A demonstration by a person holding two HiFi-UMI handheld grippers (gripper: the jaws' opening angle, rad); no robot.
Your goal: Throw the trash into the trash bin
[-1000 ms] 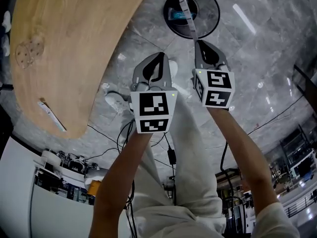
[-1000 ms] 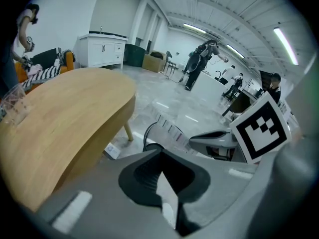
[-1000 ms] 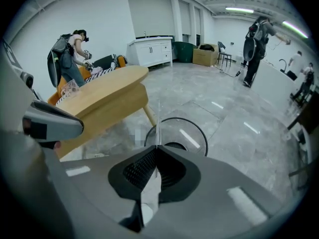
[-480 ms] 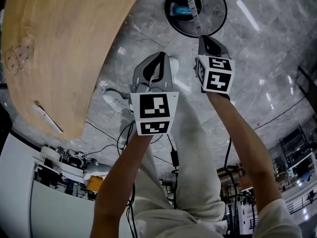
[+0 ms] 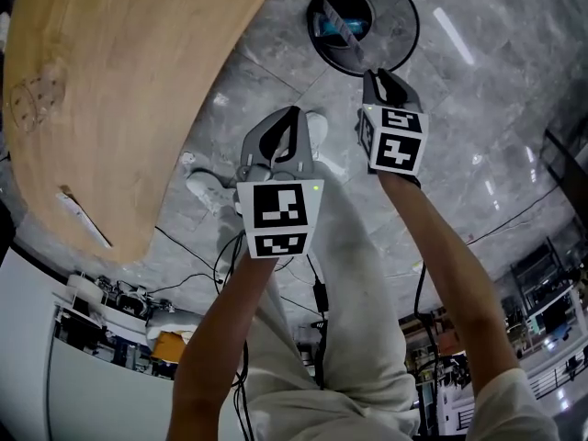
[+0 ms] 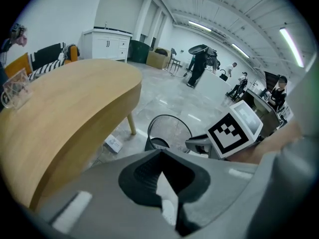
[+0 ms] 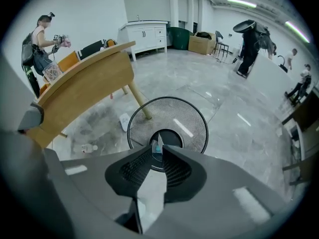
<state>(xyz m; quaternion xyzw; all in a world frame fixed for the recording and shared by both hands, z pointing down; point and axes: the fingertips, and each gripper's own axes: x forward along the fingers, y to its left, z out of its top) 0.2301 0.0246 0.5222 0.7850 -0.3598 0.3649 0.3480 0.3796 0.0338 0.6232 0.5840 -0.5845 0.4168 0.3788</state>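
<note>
Your right gripper [image 5: 374, 75] hangs steeply nose-down just near of the trash bin [image 5: 405, 12]. Its jaws have just been opening and now stand a narrow slit apart, with nothing between them; through the slit the right gripper view looks straight into the bin's dark bottom. Your left gripper [image 5: 294, 111] is just to its left and a little nearer you. It also stands at a narrow slit, and something white shows through that I cannot name.

The only print on either gripper is the black-and-white square marker pattern on each cube [image 5: 397, 141]. It carries no letters or digits.

The trash, a pale strip [image 5: 347, 28], lies inside the round black mesh bin on its dark bottom. It is touching or just beside a blue piece [image 5: 327, 24]. Its long axis runs aslant across the bottom, roughly far-left to near-right in the head view. I cannot tell one end from the other.

The bin stands on the grey stone floor [image 5: 478, 90], to the right of the curved wooden table [image 5: 119, 81]. A small white packet [image 6: 113, 143] lies on the floor by the table leg, and its print is too small to read. A clear holder [image 6: 15, 89] stands on the table's left part, its lettering blurred. A white shoe [image 5: 319, 129] sits on the floor between the two grippers.
</note>
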